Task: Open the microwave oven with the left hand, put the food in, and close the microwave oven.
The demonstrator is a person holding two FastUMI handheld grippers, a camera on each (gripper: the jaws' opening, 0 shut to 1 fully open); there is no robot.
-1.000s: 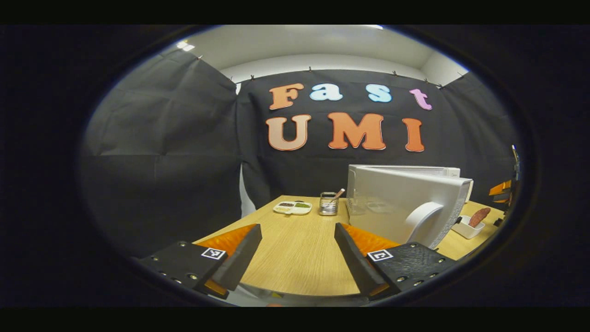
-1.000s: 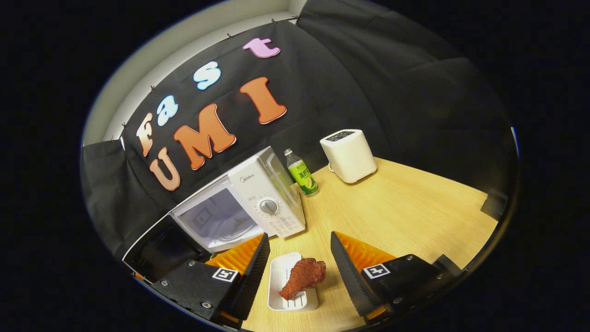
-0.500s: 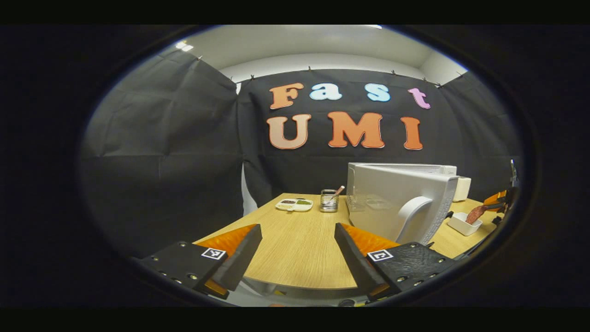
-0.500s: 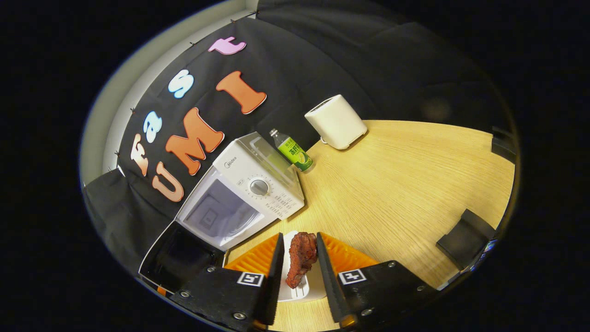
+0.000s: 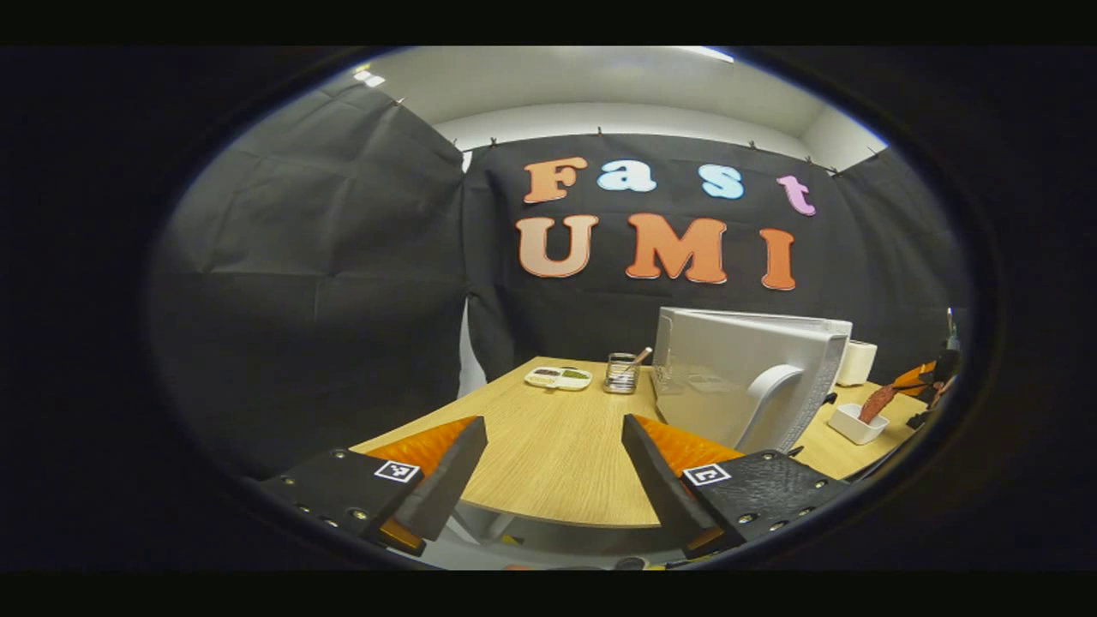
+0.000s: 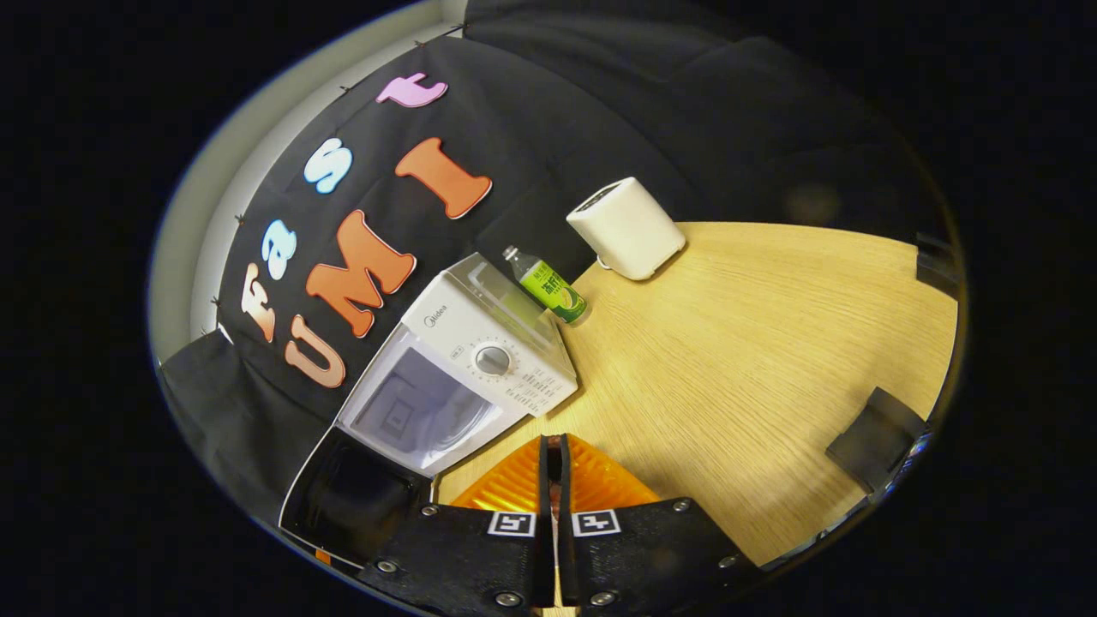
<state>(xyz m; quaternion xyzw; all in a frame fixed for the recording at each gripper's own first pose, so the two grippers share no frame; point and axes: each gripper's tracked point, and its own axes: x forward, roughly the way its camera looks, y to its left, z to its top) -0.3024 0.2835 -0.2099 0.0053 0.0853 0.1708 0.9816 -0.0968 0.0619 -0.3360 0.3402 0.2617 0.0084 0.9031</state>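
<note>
The white microwave (image 6: 488, 343) stands with its door (image 6: 343, 488) swung open and its cavity (image 6: 411, 407) showing. My right gripper (image 6: 553, 441) has its fingers pressed nearly together, just in front of the microwave. In the left gripper view that gripper (image 5: 930, 377) sits at the far right, holding the red-brown drumstick (image 5: 874, 401), which slants up out of the white tray (image 5: 848, 424). My left gripper (image 5: 553, 424) is open and holds nothing, back by the table's near edge, left of the open door (image 5: 746, 377).
A green bottle (image 6: 553, 291) and a white toaster (image 6: 626, 227) stand behind the microwave. A black block (image 6: 874, 437) lies at the table's right edge. A divided sauce dish (image 5: 559, 377) and a glass jar with utensils (image 5: 621, 373) sit at the far left.
My right gripper came down over the tray and shut on the drumstick, which now slants up out of the tray. My left gripper drew back a little from the table.
</note>
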